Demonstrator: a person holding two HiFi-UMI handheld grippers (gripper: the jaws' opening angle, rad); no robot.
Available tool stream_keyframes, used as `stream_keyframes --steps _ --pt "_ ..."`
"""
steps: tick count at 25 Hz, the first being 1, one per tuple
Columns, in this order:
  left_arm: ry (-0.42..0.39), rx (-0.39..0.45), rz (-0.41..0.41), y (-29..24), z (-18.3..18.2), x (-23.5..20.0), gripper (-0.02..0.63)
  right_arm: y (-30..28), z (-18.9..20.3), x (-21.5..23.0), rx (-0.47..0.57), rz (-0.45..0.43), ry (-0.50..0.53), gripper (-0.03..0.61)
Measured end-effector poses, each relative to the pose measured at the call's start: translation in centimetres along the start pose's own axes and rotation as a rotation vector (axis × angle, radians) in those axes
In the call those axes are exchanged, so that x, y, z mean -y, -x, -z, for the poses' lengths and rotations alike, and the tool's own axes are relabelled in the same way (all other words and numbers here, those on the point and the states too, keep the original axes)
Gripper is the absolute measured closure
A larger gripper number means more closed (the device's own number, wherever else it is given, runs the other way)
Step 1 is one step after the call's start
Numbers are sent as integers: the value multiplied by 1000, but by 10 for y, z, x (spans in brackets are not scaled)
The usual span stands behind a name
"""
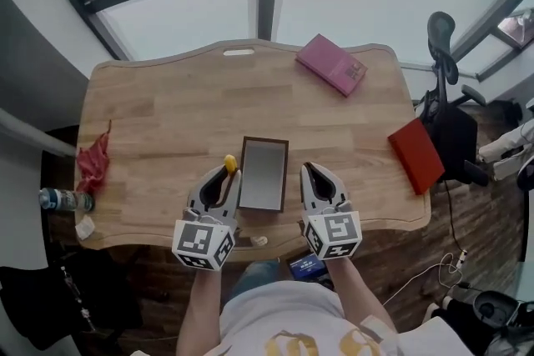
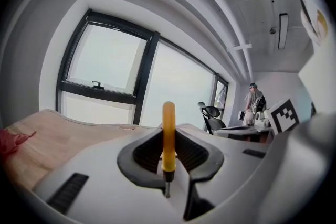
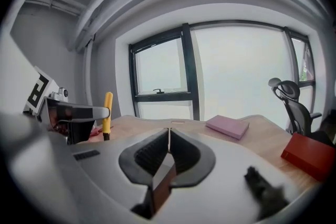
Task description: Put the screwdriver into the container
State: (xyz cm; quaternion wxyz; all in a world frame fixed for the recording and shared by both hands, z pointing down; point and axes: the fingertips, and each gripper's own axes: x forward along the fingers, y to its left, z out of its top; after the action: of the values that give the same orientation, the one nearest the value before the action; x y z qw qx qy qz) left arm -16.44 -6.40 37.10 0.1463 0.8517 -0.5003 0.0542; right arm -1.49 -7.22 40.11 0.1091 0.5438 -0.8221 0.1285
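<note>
Screwdriver [image 2: 168,136] is pinched in my left claw [image 1: 227,176], just left of the container [image 1: 265,140], not inside yet. My right claw [image 1: 311,170], just right of it, is squeezed shut.

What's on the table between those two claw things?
A dark-rimmed rectangular container lies between the left gripper, holding the yellow screwdriver, and the right gripper. The head view shows it.

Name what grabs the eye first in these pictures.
A yellow screwdriver stands upright in the fingers of the left gripper, near the wooden table's front edge. Between it and the right gripper lies a dark, empty rectangular container. A pink book lies at the far edge.
</note>
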Motion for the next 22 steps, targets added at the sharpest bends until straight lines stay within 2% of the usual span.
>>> stream_keyframes --steps 5,13,22 --pt "22 -24 8 -10 6 -8 535 -3 0 2 -10 22 4 546" --pt "46 -72 14 -21 13 7 535 -3 -15 8 14 20 28 546" --pt "49 -97 -18 -30 19 4 535 -21 -14 7 14 -15 39 546"
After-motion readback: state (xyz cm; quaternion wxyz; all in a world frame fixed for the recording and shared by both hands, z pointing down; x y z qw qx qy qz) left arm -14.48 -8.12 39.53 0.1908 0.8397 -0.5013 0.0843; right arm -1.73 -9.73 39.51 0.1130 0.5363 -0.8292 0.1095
